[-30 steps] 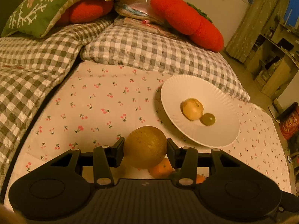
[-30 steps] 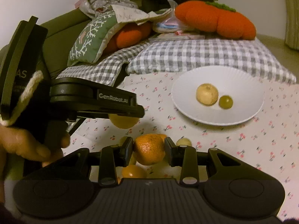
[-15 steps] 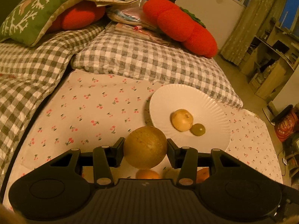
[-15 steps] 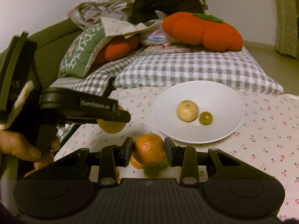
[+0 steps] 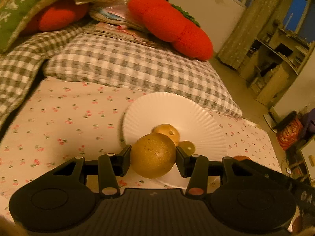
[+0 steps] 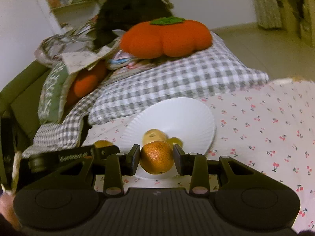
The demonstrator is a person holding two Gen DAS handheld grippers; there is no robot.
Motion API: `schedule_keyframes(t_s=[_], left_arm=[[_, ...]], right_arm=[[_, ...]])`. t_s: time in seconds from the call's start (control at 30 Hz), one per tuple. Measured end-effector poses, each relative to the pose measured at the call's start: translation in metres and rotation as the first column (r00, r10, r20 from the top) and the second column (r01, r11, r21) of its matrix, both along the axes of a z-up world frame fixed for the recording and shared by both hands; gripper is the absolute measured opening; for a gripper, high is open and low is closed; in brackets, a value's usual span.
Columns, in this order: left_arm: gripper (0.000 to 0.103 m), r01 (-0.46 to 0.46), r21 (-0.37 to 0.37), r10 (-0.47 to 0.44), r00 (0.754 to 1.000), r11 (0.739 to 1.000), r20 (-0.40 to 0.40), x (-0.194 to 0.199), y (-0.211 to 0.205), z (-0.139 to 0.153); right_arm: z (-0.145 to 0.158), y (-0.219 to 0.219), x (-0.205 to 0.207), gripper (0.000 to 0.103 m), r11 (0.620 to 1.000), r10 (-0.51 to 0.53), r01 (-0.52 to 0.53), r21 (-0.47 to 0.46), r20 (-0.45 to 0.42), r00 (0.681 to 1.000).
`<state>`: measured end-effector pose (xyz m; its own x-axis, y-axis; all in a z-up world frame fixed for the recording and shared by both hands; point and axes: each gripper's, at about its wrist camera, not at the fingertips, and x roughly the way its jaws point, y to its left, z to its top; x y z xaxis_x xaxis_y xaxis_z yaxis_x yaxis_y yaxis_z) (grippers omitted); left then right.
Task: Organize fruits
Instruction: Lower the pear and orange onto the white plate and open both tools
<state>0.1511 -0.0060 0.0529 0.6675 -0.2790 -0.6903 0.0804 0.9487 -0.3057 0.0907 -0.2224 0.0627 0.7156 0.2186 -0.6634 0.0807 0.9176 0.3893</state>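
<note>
Cherry-print sheet [image 6: 265,129] lies bare right of the plate [image 6: 189,118] — left gripper [image 5: 153,158] clamps pear [image 5: 153,155], right gripper [image 6: 157,158] clamps orange [image 6: 157,157].

Small green fruit [image 5: 188,147] half hidden behind right finger [image 5: 182,157] of left gripper [image 5: 153,158]; tan fruit [image 5: 167,132] partly covered by the gripped brown fruit [image 5: 153,158]. Orange fruit [image 5: 242,158] at right barely peeking over black gripper body. Shelf contents at upper right too small and blurred to tell. In right wrist view, hand [image 6: 6,208] cut off at lower left edge; tan fruit [image 6: 153,135] smeared by blur.
</note>
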Motion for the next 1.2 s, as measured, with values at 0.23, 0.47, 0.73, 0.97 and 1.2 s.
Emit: schedule_keyframes(t_s=[0.23, 0.47, 0.73, 0.97, 1.2], left_arm=[[0.037, 0.085, -0.008, -0.085, 0.996, 0.996, 0.011, 0.01, -0.022, -0.014], [0.037, 0.138, 0.012, -0.138, 0.99, 0.99, 0.004, 0.018, -0.039, -0.027], [0.037, 0.146, 0.05, -0.146, 0.989, 0.988, 0.005, 0.027, -0.046, -0.04], [0.037, 0.165, 0.092, -0.168, 0.985, 0.982, 0.028, 0.031, -0.055, -0.047], [0.038, 0.173, 0.109, -0.178, 0.983, 0.979, 0.041, 0.035, -0.057, -0.05]], right_arm=[[-0.016, -0.016, 0.021, 0.033, 0.999, -0.047, 0.048, 0.019, -0.027, 0.999], [-0.026, -0.024, 0.035, 0.033, 0.998, -0.058, 0.059, 0.02, -0.033, 0.998], [-0.041, -0.027, 0.053, 0.033, 0.999, -0.036, 0.038, 0.034, -0.033, 0.999], [-0.05, -0.025, 0.067, 0.033, 0.999, -0.025, 0.026, 0.032, -0.041, 0.999], [-0.059, -0.02, 0.075, 0.033, 1.0, -0.014, 0.015, 0.021, -0.06, 0.998]])
